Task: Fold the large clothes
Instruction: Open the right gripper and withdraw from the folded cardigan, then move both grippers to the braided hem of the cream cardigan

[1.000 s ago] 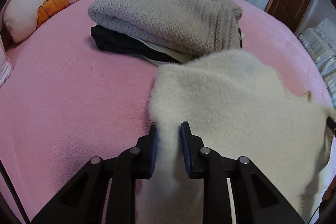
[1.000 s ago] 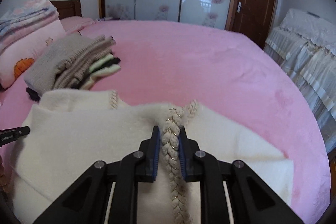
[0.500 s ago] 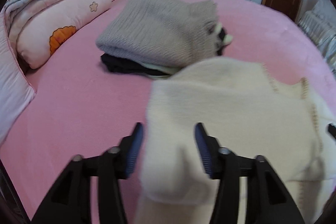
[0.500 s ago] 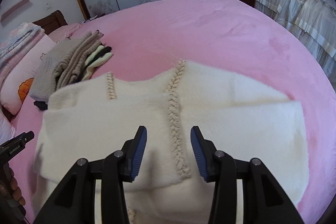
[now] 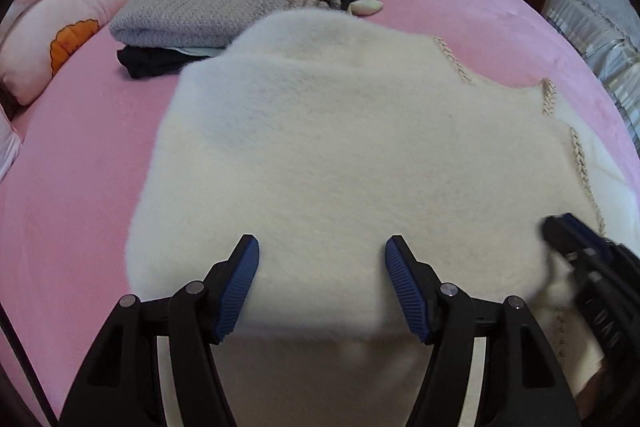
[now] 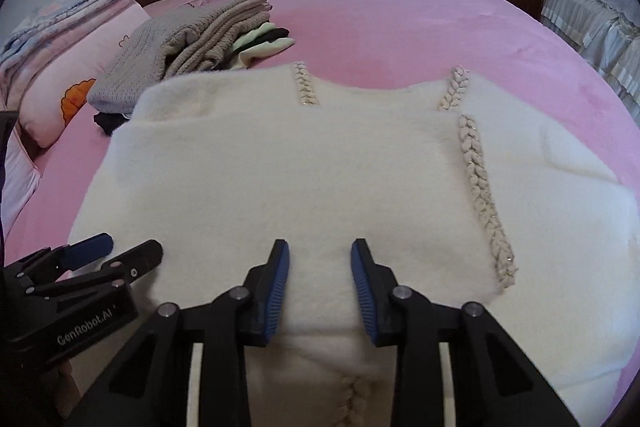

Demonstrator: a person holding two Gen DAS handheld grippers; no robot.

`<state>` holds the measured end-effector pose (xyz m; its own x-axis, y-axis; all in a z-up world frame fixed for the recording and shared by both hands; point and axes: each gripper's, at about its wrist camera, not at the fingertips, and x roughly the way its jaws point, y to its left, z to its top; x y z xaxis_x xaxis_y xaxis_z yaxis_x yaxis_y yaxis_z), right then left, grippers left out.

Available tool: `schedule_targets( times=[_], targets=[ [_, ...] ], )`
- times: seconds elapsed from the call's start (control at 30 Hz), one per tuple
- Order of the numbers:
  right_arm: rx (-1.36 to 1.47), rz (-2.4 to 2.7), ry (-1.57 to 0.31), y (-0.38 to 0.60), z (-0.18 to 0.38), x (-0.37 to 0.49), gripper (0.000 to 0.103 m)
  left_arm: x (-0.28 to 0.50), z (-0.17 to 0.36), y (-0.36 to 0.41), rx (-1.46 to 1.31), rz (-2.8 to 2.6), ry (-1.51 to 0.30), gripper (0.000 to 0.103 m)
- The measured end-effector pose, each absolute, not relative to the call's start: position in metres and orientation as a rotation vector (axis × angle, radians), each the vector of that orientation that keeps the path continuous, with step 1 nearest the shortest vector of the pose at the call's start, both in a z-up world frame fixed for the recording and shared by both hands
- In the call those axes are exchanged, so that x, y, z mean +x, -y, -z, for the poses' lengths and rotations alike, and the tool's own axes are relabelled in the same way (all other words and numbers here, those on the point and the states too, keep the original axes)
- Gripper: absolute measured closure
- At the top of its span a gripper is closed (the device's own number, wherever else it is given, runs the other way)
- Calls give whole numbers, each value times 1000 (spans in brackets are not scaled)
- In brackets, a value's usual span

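Both grippers angled down over the sweater (image 5: 340, 155)

Left gripper (image 5: 322, 281) gapes wide; right gripper (image 6: 319, 277) has just been closing, jaws apart, above the bed's (image 6: 400, 27) near edge.

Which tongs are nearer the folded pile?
Left. The left tongs sit on the sweater's pile-side half; the right tongs are further from the pile.

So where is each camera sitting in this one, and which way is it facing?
Left wrist: on the left gripper, aimed down over the cream sweater towards the folded stack; jaws open, right gripper at its right edge.
Right wrist: on the right gripper, facing the same way; jaws apart and just closing, no grip; left gripper at lower left.
Shared: sweater, stack, pink bed.
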<state>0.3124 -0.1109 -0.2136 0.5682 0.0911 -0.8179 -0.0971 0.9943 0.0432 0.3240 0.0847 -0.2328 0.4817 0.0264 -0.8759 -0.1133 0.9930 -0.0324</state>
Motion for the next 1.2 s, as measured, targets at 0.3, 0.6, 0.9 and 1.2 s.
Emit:
schedule_targets(
  times=[0.3, 0.6, 0.9, 1.2],
  targets=[
    [189, -31, -1011, 202, 204, 298, 94, 323, 228, -113, -113, -141, -1091, 38],
    [220, 4, -956, 203, 141, 232, 80, 268, 139, -114, -110, -89, -992, 28],
    [253, -4, -839, 213, 63, 143, 57, 178, 30, -114, -132, -42, -829, 23],
    [228, -52, -674, 218, -8, 60, 57, 87, -53, -113, -137, 10, -680, 23]
  ],
)
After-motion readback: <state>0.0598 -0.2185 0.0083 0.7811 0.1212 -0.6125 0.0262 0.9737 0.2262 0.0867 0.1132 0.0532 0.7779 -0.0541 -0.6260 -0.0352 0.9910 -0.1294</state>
